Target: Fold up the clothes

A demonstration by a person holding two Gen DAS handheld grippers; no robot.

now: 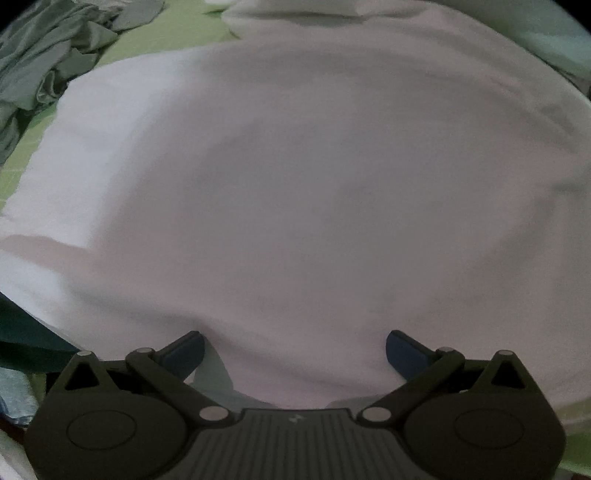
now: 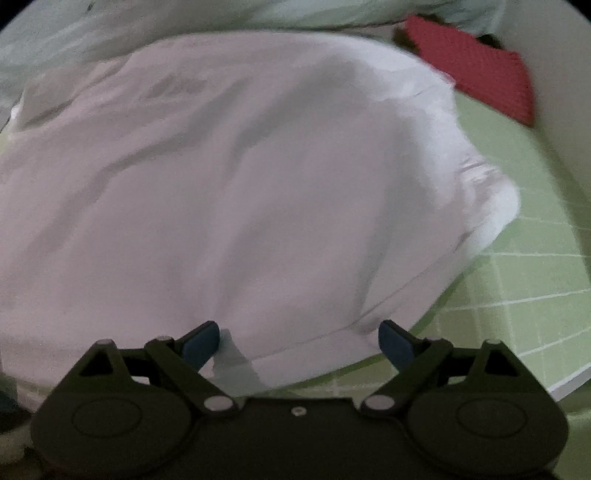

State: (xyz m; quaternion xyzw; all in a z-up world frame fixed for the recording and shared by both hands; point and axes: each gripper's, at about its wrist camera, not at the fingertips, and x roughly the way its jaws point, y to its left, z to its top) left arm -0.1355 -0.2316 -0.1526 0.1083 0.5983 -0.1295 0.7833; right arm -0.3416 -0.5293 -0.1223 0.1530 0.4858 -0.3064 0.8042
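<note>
A large white garment (image 1: 295, 192) lies spread on the green grid mat (image 1: 14, 177) and fills most of the left wrist view. It also fills the right wrist view (image 2: 240, 192), where its hem edge runs down to the right. My left gripper (image 1: 294, 350) is open, its blue-padded fingers wide apart just over the garment's near edge. My right gripper (image 2: 299, 341) is open too, fingers spread over the near hem corner, with the green mat (image 2: 517, 280) to its right. Neither gripper holds cloth.
A crumpled grey-green garment pile (image 1: 48, 59) lies at the far left. Another white folded piece (image 1: 303, 14) sits beyond the garment. A red textured cloth (image 2: 476, 66) lies at the far right near a white wall (image 2: 565, 110). A pale green fabric (image 2: 184, 18) lies behind.
</note>
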